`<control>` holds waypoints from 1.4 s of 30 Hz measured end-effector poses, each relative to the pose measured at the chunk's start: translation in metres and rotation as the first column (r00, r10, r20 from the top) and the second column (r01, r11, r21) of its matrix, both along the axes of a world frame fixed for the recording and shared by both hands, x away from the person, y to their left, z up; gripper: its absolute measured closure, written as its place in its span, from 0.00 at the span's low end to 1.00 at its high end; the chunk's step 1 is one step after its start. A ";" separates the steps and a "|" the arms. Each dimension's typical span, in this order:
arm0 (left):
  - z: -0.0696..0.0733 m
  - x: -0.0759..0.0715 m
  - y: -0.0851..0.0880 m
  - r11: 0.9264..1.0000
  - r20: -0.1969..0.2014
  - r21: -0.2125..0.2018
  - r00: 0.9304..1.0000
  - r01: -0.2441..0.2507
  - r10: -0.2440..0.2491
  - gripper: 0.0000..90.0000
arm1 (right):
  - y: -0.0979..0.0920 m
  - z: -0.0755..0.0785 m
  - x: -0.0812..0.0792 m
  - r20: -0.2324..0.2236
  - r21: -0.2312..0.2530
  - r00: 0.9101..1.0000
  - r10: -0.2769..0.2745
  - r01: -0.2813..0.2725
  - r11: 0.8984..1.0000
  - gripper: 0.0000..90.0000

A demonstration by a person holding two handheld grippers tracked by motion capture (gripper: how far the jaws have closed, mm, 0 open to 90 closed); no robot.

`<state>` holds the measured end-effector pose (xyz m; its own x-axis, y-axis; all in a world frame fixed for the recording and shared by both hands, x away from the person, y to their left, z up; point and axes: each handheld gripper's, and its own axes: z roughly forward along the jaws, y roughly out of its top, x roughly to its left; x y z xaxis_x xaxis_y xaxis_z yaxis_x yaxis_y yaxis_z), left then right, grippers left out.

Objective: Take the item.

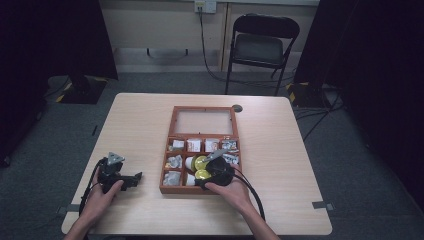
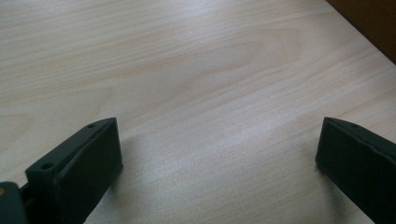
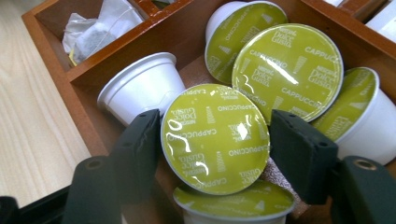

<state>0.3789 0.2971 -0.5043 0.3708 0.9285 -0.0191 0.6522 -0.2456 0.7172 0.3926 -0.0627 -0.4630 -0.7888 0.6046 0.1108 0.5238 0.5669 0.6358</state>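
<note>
Right gripper: your right gripper [image 3: 215,140] is down in the front middle compartment of the wooden tea box [image 1: 167,172], its jaws either side of one green-lidded cappuccino capsule [image 3: 215,138]; both pads look to be touching its rim, so I read it as clamped on that capsule
Step in hand: judged as the pick, with the capsule gripped but not yet lifted clear of the compartment
Capsule position: tilted, foil lid facing the camera, resting on another capsule [image 3: 233,205] below it and overlapped at its upper right edge by a third capsule [image 3: 289,70]
Next move: you need a straight lift, keeping the grip on the rim; the hold is on a thin lip, so it could slip
In the way: the neighbouring capsules crowd it closely, including a white one lying on its side [image 3: 142,86] just beside the left jaw; the wooden divider [image 3: 140,46] stands close behind
Around: a compartment of wrapped tea bags [image 3: 100,28] lies beyond the divider; the glass lid [image 1: 204,121] stands open at the far side
Left gripper: your left gripper [image 2: 215,154] rests over bare table [image 2: 187,70], jaws wide apart, nothing between them, well apart from the box
</note>
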 end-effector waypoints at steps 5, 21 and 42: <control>0.000 0.000 0.000 1.000 0.001 0.000 1.000 -0.002 0.002 0.00 | -0.001 -0.001 0.001 -0.012 -0.003 1.000 0.000 0.000 1.000 0.42; 0.000 0.000 0.000 1.000 0.000 -0.001 1.000 -0.001 0.001 0.00 | -0.002 0.002 0.001 0.012 -0.002 1.000 0.002 -0.002 1.000 0.44; 0.000 0.000 0.000 1.000 -0.001 -0.001 1.000 0.000 0.000 0.00 | -0.009 0.012 0.000 0.053 0.082 0.999 -0.002 -0.003 0.997 0.44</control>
<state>0.3785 0.2970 -0.5043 0.3703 0.9287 -0.0204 0.6527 -0.2445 0.7171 0.3931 -0.0715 -0.4506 -0.7953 0.5946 0.1180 0.4876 0.5119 0.7072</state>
